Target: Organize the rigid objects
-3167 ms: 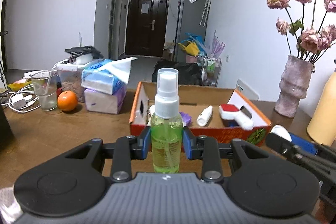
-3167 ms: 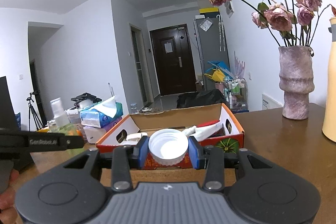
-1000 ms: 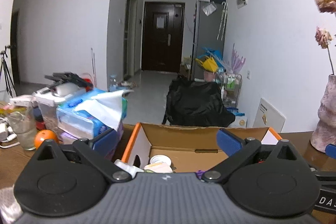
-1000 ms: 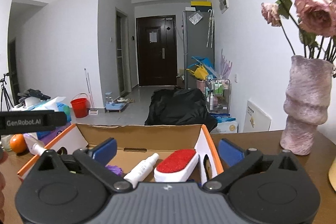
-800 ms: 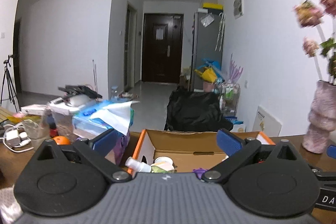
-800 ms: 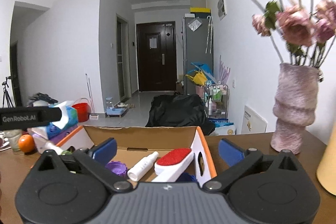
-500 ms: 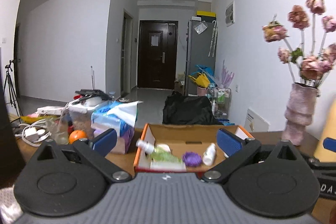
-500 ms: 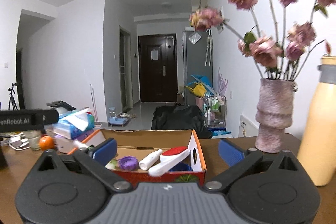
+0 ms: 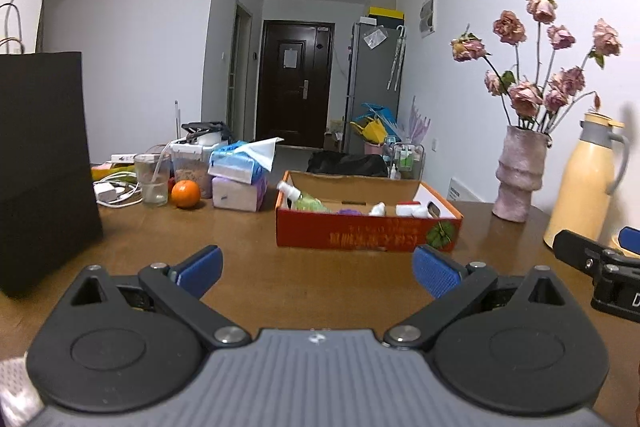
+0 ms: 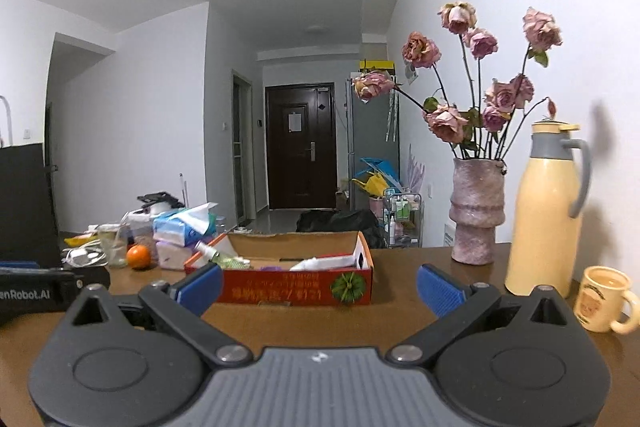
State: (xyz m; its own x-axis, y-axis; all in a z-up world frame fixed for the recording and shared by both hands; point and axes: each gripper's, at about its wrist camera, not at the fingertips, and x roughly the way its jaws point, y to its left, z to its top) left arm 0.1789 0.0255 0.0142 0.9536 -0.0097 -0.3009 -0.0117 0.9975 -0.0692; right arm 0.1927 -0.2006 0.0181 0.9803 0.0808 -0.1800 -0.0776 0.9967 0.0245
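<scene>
Both tongs empty, jaws spread wide: left gripper (image 9: 318, 269) and right gripper (image 10: 319, 285), blue pads well apart, nothing between them, both held above the brown wooden table (image 9: 248, 267) on the near side of the box. Right gripper's black body shows at right edge of left view.

Largest to smallest:
Tall black paper bag (image 9: 40, 163) with loop handles, upright at table's left edge.
Red-orange open-top cardboard box (image 9: 366, 223) with a pumpkin print on its front, mid-table. Inside: green spray bottle with white nozzle (image 9: 304, 201) lying tilted at the left end, nozzle poking over the rim; purple round item (image 9: 350, 211) in the middle, shape unclear; small white bottle (image 9: 377, 209) beside it; white brush with red top (image 9: 416, 207) toward the right end.
Cream yellow thermos jug with grey handle (image 10: 550, 211), upright at right.
Pink textured ceramic vase (image 10: 476, 211) holding dried pink roses (image 10: 480, 83), between box and jug.
Blue and pink tissue packs (image 9: 240, 175), stacked, left of box, one sheet sticking up.
Clear plastic canister (image 9: 188, 167) behind them, brownish contents.
Clear glass (image 9: 153, 179) with a straw, liquid level can't be told.
Cream mug with printed picture (image 10: 604, 297), just beside the jug, inside not visible.
Orange fruit (image 9: 185, 193) between glass and tissues.
White charger and cable (image 9: 114, 191) left of glass.
</scene>
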